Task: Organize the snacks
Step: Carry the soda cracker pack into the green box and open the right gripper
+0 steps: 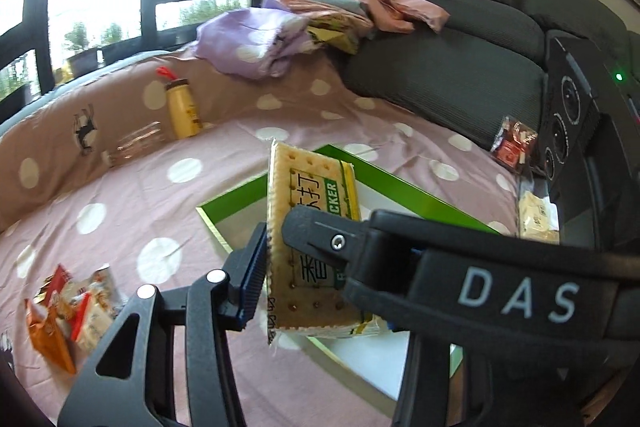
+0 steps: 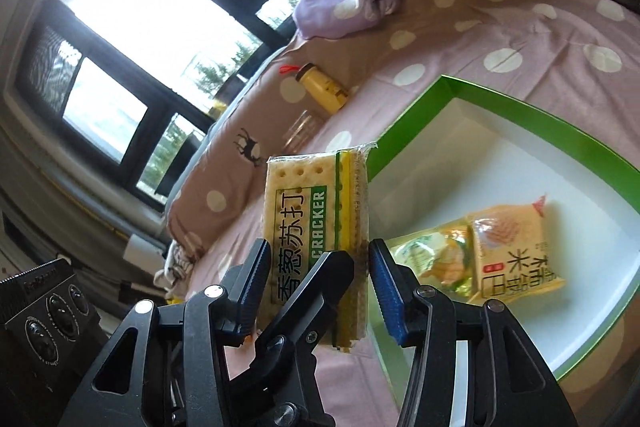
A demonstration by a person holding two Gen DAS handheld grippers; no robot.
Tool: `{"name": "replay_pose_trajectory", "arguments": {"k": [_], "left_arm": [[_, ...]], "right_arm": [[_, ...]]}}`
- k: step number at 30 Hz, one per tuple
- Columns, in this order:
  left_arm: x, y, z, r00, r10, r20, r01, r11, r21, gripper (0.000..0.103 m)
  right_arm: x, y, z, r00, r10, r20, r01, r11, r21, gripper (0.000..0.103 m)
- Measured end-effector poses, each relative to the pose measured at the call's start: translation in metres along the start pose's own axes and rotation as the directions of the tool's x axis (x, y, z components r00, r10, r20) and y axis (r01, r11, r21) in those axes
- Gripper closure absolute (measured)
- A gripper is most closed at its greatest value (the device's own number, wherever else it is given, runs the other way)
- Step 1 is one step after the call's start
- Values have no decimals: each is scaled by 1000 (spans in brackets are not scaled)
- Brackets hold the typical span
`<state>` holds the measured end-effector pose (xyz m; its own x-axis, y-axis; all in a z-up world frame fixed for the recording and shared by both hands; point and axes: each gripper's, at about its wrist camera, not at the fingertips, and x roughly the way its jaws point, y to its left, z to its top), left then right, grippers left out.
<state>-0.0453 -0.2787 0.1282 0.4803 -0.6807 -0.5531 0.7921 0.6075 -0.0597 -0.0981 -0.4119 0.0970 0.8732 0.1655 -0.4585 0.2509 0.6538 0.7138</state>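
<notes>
yellow-green cracker packet (image 2: 316, 247), clear wrapper, upright

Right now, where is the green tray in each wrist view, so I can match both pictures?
Left wrist view: the green tray lies at centre, mostly hidden behind a held cracker pack.
Right wrist view: the green tray fills the right side, with two snack packets inside.
Shared landmark: the yellow bottle on the polka-dot cover.

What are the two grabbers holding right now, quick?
Left gripper: closed on a cracker pack.
Right gripper: closed on another cracker pack, beside the green box.
</notes>
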Motion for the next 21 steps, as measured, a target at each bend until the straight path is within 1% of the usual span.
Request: {"name": "replay_pose_trajectory", "arguments": {"k": [5, 7, 10, 13, 15, 17, 19, 20, 21], "left_arm": [[27, -8, 0, 994, -94, -46, 93, 995, -25, 58], [38, -10, -2, 989, -129, -70, 125, 991, -47, 61], [54, -10, -6, 976, -184, -114, 173, 980, -102, 62], [63, -11, -10, 967, -207, -147, 183, 970, -163, 61], [64, -9, -11, 962, -219, -165, 185, 962, -198, 60], [57, -7, -11, 962, -218, -164, 181, 960, -214, 52], [45, -2, -10, 971, -194, -143, 160, 962, -221, 40], [39, 2, -9, 974, -188, -126, 156, 962, -225, 36], [31, 7, -8, 978, -181, -105, 153, 961, -232, 31]], "right_arm": [[-1, -24, 7, 997, -80, 12, 79, 993, 83, 49], [0, -33, 8, 993, -114, 4, 113, 987, 112, 49], [4, -46, 10, 987, -160, -10, 160, 975, 154, 49], [6, -51, 10, 978, -206, -23, 207, 965, 162, 49], [6, -52, 10, 973, -230, -12, 229, 959, 169, 49], [1, -50, 11, 970, -244, 20, 238, 958, 163, 49], [-6, -48, 11, 968, -245, 52, 234, 959, 160, 49], [-8, -47, 11, 967, -247, 65, 234, 959, 158, 47], [-10, -44, 11, 965, -250, 76, 236, 959, 154, 43]]}}
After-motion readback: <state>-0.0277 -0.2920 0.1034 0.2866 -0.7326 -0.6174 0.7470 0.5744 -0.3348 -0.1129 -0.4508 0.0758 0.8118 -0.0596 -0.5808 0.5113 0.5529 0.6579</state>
